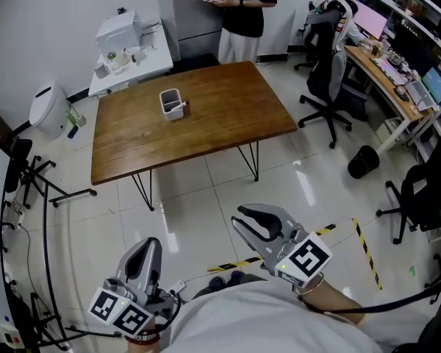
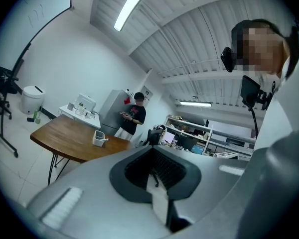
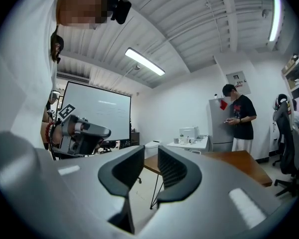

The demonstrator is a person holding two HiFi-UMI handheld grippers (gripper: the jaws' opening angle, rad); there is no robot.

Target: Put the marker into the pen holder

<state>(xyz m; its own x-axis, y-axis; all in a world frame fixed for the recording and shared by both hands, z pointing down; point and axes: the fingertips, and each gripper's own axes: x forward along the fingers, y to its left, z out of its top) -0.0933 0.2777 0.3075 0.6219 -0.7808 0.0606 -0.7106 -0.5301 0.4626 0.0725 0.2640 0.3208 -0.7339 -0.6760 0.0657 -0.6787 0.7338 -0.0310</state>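
A white pen holder (image 1: 169, 100) (image 2: 97, 137) stands on the brown wooden table (image 1: 220, 123) (image 2: 65, 136) (image 3: 241, 162), far ahead of me. The marker (image 1: 181, 106) (image 2: 105, 140) shows at the holder's right side; I cannot tell whether it lies on the table or rests in the holder. Both grippers hang close to my body over the tiled floor, well short of the table. My left gripper (image 1: 150, 245) (image 2: 152, 156) has its jaws together with nothing in them. On my right gripper (image 1: 259, 219) (image 3: 150, 156) the jaws stand a narrow gap apart, with nothing between them.
A person (image 1: 239, 9) stands at the table's far side. A white side table (image 1: 128, 50) with a printer is at the back left. Office chairs (image 1: 327, 72) and a cluttered desk (image 1: 389, 72) fill the right. Tripod legs (image 1: 29, 179) stand at the left; black-yellow tape (image 1: 366, 252) marks the floor.
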